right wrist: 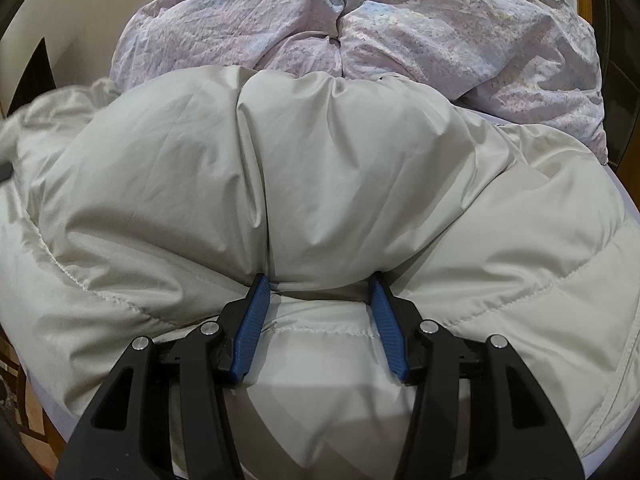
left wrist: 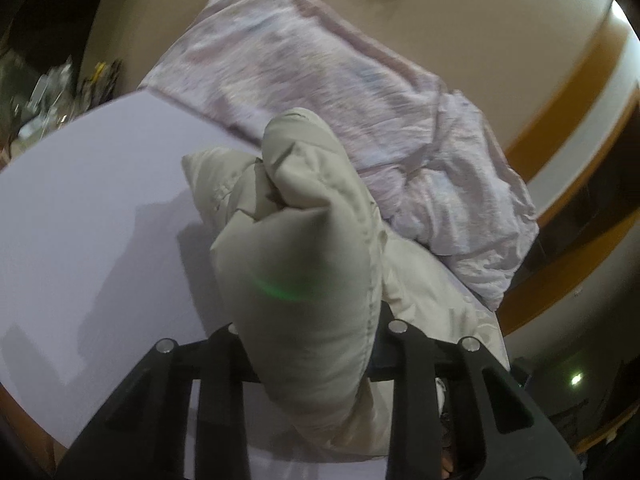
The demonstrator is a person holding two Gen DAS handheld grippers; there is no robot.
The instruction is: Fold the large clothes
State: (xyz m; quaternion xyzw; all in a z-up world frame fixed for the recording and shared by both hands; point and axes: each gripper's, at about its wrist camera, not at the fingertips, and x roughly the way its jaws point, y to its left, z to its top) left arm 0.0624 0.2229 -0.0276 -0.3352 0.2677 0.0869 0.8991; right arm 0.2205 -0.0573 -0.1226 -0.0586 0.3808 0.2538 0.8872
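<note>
A large cream puffer jacket (right wrist: 320, 168) lies bunched on a lavender bed sheet (left wrist: 92, 208). In the left wrist view a thick padded fold of the jacket (left wrist: 308, 248) fills the space between my left gripper's (left wrist: 312, 332) black fingers, which are shut on it and hold it lifted above the sheet. The fingertips are hidden by the fabric. In the right wrist view my right gripper (right wrist: 320, 284) has its blue pads (right wrist: 252, 328) spread wide, pressed against a puffy bulge of the jacket, with fabric between them.
A crumpled pink-lavender quilt (left wrist: 340, 92) lies behind the jacket and also shows in the right wrist view (right wrist: 360, 24). A beige wall (left wrist: 460, 32) and orange-brown wood trim (left wrist: 568, 92) stand beyond. Clutter (left wrist: 60, 88) sits at the far left.
</note>
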